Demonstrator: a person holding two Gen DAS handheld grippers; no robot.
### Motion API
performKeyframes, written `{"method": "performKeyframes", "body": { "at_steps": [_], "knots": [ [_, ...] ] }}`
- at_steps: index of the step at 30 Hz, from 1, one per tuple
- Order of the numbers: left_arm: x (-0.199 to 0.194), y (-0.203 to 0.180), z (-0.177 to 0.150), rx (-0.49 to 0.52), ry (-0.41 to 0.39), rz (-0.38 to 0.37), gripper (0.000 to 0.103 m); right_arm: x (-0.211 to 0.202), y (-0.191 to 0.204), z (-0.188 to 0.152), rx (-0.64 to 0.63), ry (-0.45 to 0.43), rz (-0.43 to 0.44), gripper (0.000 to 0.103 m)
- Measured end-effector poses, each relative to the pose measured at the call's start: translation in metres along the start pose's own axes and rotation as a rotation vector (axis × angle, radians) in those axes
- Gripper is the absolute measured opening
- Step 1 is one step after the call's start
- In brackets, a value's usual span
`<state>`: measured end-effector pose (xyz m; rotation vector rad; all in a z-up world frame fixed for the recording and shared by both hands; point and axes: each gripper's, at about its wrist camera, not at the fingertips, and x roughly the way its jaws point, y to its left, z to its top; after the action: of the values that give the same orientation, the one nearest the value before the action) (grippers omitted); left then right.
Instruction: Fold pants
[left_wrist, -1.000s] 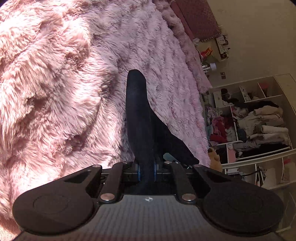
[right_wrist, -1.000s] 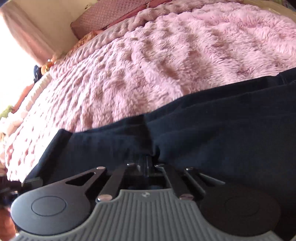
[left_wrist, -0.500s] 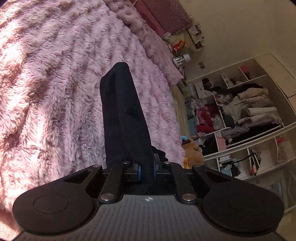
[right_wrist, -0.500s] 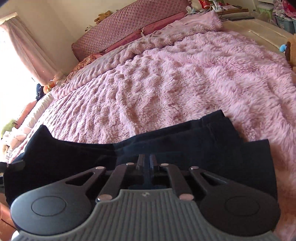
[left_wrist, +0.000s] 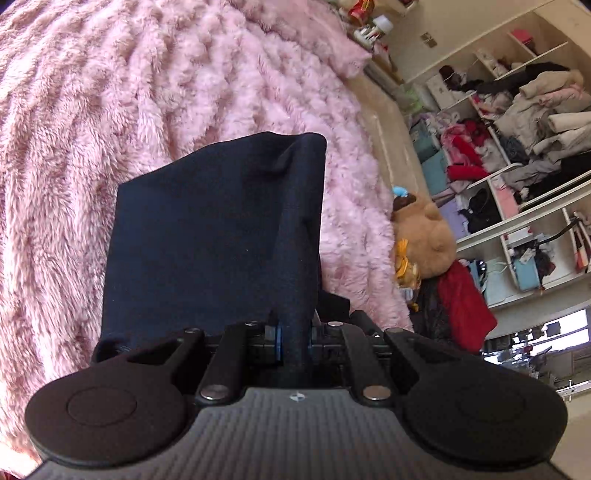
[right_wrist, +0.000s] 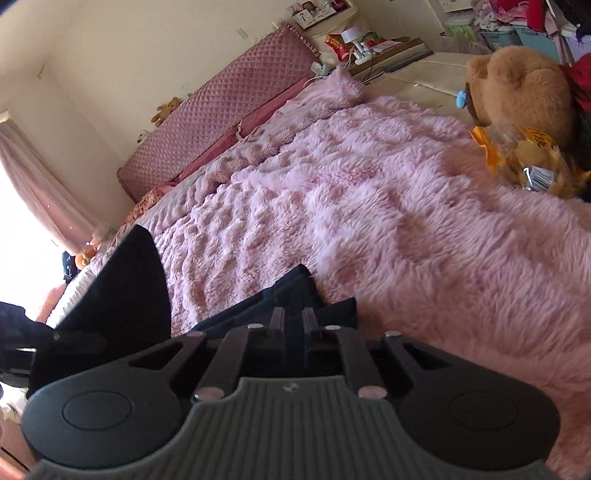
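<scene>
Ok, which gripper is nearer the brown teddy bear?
Right. The right gripper, jaws opening around the pants, has the teddy bear ahead to its right; the left gripper, gripping the pants, is farther left.

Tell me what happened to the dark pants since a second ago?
Both grippers carried the pants across the pink blanket, folding them over into a shorter bundle. The right gripper is opening, cloth between its fingers. The left gripper stayed clamped on the cloth; the blanket stayed put.
</scene>
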<state>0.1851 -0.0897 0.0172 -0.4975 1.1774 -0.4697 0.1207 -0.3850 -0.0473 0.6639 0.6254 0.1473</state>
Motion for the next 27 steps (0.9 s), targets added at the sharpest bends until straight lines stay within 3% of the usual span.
{"method": "performKeyframes", "body": {
  "at_steps": [3, 5, 9, 12, 13, 14, 15, 16, 17, 18, 19, 20, 22, 23, 25, 26, 27],
  "knots": [
    [0.034, -0.022, -0.004, 0.022, 0.020, 0.095, 0.011, -0.003, -0.023, 0.006, 0.138, 0.007, 0.095, 0.010],
    [0.052, -0.035, -0.007, 0.035, 0.017, 0.140, 0.011, -0.007, -0.028, 0.009, 0.152, -0.014, 0.091, 0.010],
    [0.081, -0.044, -0.010, -0.031, 0.067, 0.138, 0.012, -0.015, -0.038, 0.012, 0.172, -0.045, 0.073, 0.010],
    [0.090, -0.051, -0.013, -0.021, 0.072, 0.120, 0.015, -0.016, -0.047, 0.013, 0.204, -0.051, 0.067, 0.010],
    [0.089, -0.050, -0.013, -0.029, 0.081, 0.050, 0.020, -0.017, -0.049, 0.013, 0.206, -0.055, 0.064, 0.010],
    [0.086, -0.045, -0.011, -0.049, 0.098, -0.099, 0.020, -0.018, -0.051, 0.014, 0.208, -0.061, 0.059, 0.011],
    [0.083, -0.038, -0.007, -0.092, 0.145, -0.356, 0.023, -0.019, -0.053, 0.014, 0.213, -0.068, 0.055, 0.013],
    [0.080, -0.031, -0.004, -0.132, 0.190, -0.544, 0.042, -0.022, -0.055, 0.014, 0.223, -0.079, 0.053, 0.016],
    [0.076, -0.023, 0.000, -0.180, 0.236, -0.742, 0.053, -0.024, -0.057, 0.014, 0.230, -0.086, 0.054, 0.016],
    [0.066, -0.015, 0.004, -0.214, 0.239, -0.836, 0.066, -0.025, -0.059, 0.014, 0.235, -0.094, 0.060, 0.016],
    [0.053, -0.009, 0.007, -0.221, 0.211, -0.830, 0.067, -0.026, -0.061, 0.015, 0.236, -0.101, 0.071, 0.017],
    [0.030, 0.000, 0.010, -0.195, 0.137, -0.739, 0.067, -0.028, -0.059, 0.015, 0.231, -0.110, 0.093, 0.017],
    [-0.008, 0.011, 0.010, -0.088, -0.002, -0.515, 0.068, -0.027, -0.053, 0.016, 0.199, -0.104, 0.152, 0.023],
    [-0.028, 0.017, 0.007, -0.013, -0.072, -0.364, 0.068, -0.026, -0.048, 0.015, 0.178, -0.096, 0.184, 0.023],
    [-0.052, 0.030, -0.005, 0.103, -0.156, -0.131, 0.069, -0.022, -0.032, 0.013, 0.113, -0.060, 0.271, 0.026],
    [-0.061, 0.039, -0.015, 0.157, -0.189, -0.027, 0.068, -0.020, -0.023, 0.011, 0.076, -0.040, 0.314, 0.026],
    [-0.063, 0.046, -0.022, 0.178, -0.209, 0.025, 0.065, -0.015, -0.012, 0.008, 0.037, -0.019, 0.355, 0.026]
  ]
}}
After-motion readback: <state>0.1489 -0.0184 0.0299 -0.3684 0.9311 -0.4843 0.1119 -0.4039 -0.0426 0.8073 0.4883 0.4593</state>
